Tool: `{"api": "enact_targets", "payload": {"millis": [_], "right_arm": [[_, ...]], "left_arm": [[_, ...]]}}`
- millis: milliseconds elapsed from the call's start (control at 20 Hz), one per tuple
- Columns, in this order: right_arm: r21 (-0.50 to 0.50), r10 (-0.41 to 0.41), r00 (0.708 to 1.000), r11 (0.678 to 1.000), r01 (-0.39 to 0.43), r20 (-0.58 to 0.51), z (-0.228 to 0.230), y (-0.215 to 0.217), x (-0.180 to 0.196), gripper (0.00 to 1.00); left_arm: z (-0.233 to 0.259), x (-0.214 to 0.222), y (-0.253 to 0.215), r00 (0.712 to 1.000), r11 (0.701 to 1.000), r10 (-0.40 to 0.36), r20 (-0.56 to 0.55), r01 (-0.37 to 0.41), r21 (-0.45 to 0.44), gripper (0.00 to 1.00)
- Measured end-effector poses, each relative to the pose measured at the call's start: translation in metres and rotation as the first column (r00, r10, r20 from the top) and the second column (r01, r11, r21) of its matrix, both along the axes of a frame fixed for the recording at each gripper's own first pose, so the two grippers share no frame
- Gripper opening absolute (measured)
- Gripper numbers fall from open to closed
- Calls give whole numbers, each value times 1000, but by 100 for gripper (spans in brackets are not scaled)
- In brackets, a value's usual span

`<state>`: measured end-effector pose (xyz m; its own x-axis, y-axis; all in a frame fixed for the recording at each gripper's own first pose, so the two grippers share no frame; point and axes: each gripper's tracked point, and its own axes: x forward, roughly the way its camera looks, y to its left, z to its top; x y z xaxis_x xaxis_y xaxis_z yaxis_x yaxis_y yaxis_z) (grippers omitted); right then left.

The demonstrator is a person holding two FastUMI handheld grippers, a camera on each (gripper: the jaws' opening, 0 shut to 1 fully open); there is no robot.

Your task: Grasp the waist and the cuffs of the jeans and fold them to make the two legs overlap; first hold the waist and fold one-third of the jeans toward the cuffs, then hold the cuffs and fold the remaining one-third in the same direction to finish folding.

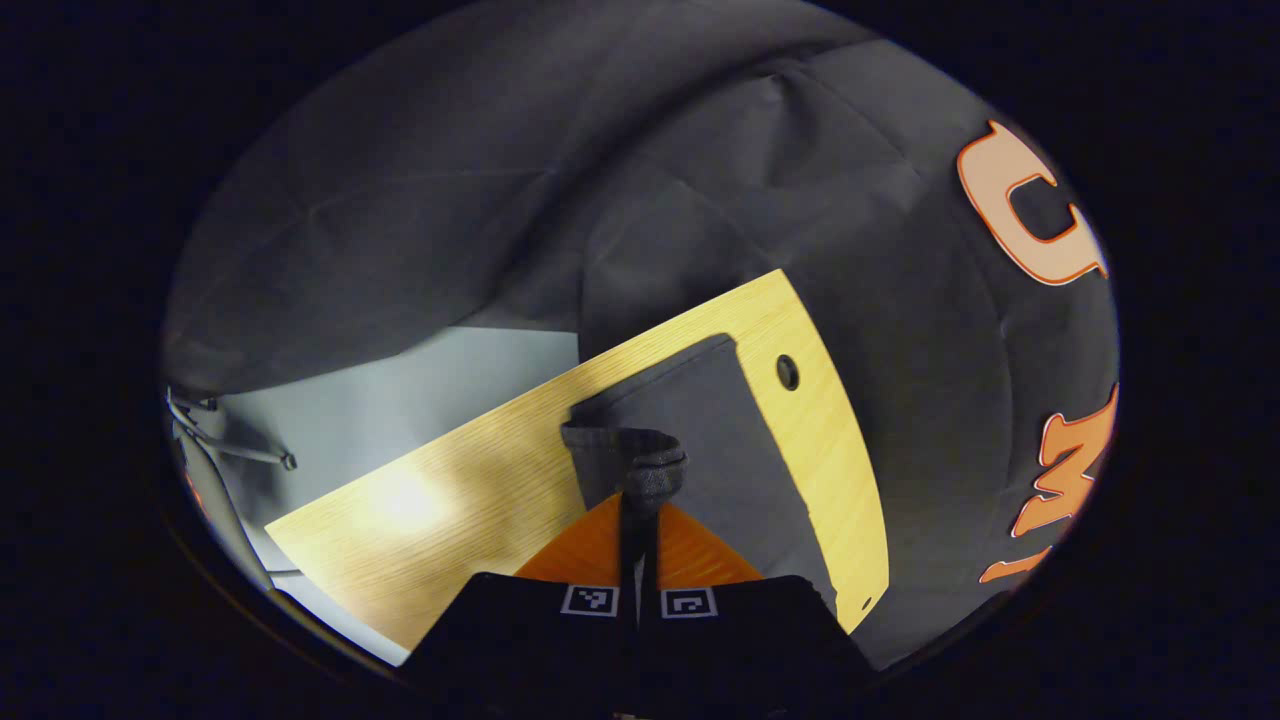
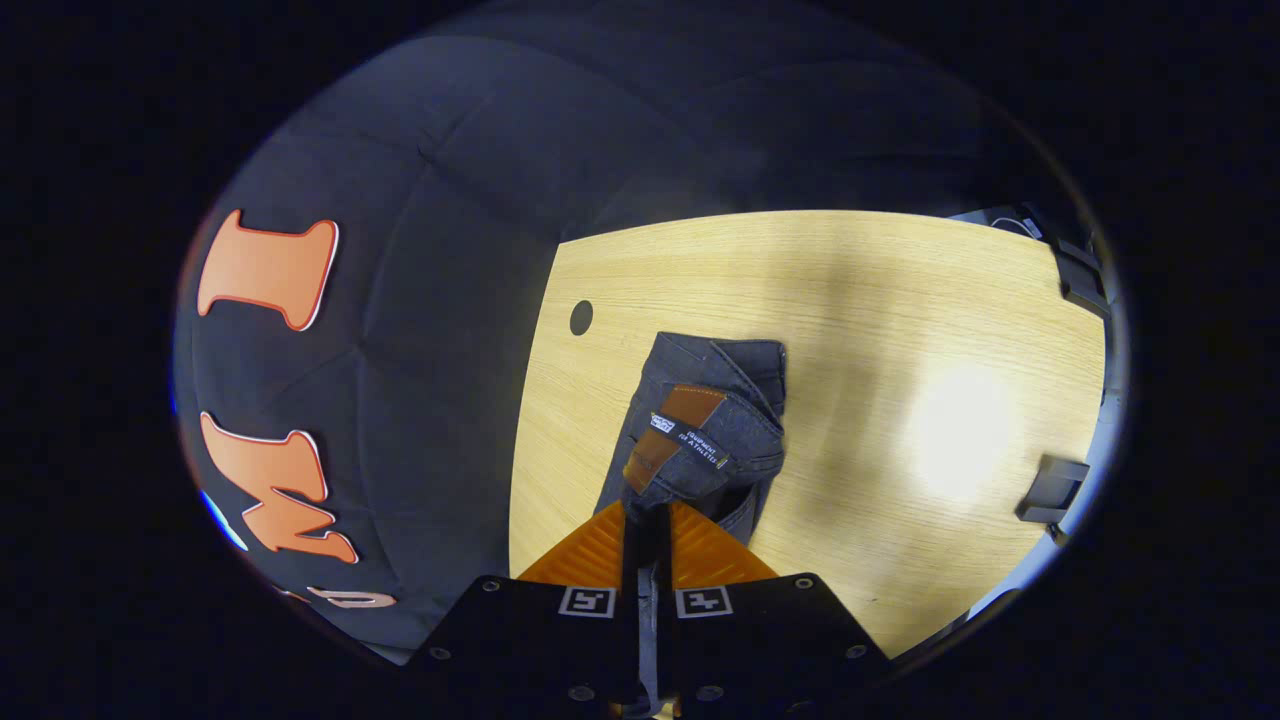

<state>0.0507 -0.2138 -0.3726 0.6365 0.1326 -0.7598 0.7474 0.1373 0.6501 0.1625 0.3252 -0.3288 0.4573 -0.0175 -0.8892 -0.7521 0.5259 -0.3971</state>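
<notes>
Dark jeans (image 1: 730, 450) lie on the wooden table (image 1: 470, 500), stretching away toward its far corner in the left gripper view. My left gripper (image 1: 637, 500) is shut on a bunched dark edge of the jeans, lifted just above the table. In the right gripper view, the jeans' waist (image 2: 705, 435) with a brown leather patch hangs folded over in front of me. My right gripper (image 2: 645, 512) is shut on the waistband, its orange fingers (image 2: 600, 555) pressed together around the denim.
A round cable hole (image 1: 787, 372) sits in the table near the jeans; the same hole (image 2: 581, 317) lies left of the waist. Black booth cloth surrounds the table. Black clamps (image 2: 1052, 487) sit at the table's right edge. A metal stand (image 1: 230, 440) stands off the left.
</notes>
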Motion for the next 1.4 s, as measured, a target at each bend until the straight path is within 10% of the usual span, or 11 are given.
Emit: {"api": "enact_targets", "payload": {"millis": [700,950,1000,1050,1250,1400], "right_arm": [[118,-25,986,992,45,-163,-60,-2,89,8],[91,35,988,996,-22,-151,-59,4,101,6],[78,39,991,997,-29,-127,-54,1,103,20],[57,43,994,998,-37,-102,-48,-2,103,14],[-58,84,992,994,-89,-89,-36,-15,79,63],[-147,132,983,978,-150,-124,-36,-18,56,84]], "left_arm": [[-64,124,11,971,987,-111,-211,132,88,1],[-47,142,8,974,969,-178,-142,199,144,40],[-41,142,0,970,962,-206,-126,225,155,53],[-37,143,-4,963,950,-239,-123,258,176,66],[-6,150,-25,917,863,-390,-89,397,311,96],[18,146,-50,887,819,-462,-22,436,374,98]]}}
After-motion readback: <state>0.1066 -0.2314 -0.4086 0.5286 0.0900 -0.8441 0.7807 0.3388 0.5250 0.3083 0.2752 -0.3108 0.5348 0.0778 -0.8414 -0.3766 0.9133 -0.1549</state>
